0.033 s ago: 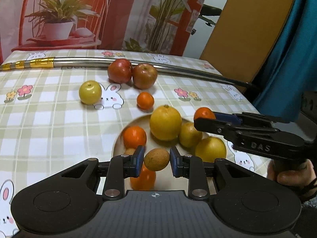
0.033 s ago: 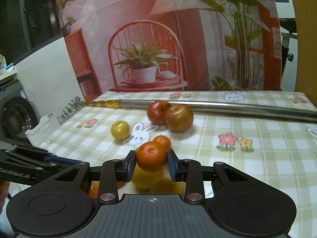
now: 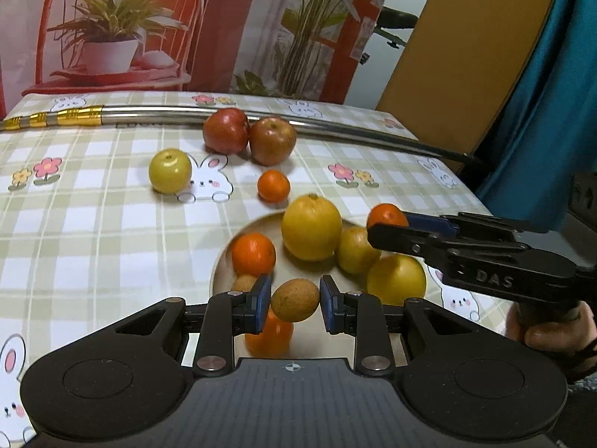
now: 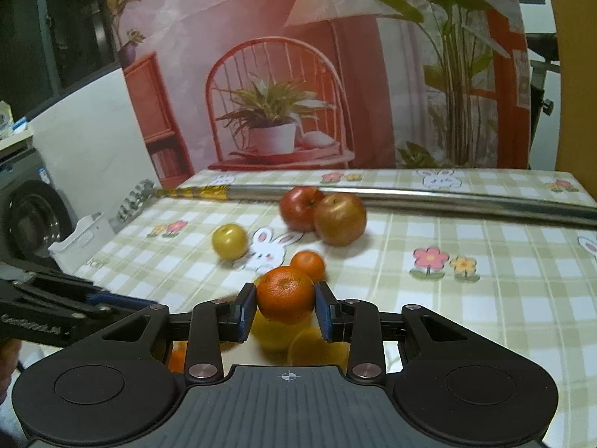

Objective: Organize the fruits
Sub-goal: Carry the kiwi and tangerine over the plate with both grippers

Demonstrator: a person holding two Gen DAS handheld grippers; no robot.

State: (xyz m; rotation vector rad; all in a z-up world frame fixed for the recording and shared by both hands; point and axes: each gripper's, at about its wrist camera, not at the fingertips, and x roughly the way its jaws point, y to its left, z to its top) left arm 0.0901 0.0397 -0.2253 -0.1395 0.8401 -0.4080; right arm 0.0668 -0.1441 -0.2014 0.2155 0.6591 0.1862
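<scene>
- Brown fruit (image 3: 294, 299) sits between the left gripper's (image 3: 293, 303) pads, above the plate (image 3: 220, 272).
- Mandarin (image 4: 285, 294) pinched by right gripper (image 4: 285, 308); red apples (image 4: 322, 214) ahead.

Worktop (image 3: 93, 231) cloth: pale green-white check with white bunnies, pink and yellow flowers. Two red apples (image 3: 225, 130), one yellow-green apple (image 3: 170, 171), small orange tangerine (image 3: 273, 186). Beige plate (image 3: 224, 261) with yellow and orange citrus. Brown kiwi (image 3: 294, 299) and orange mandarin (image 4: 285, 294) between blue-padded black jaws. Silver pole (image 3: 156, 115), gold bands upper left.
</scene>
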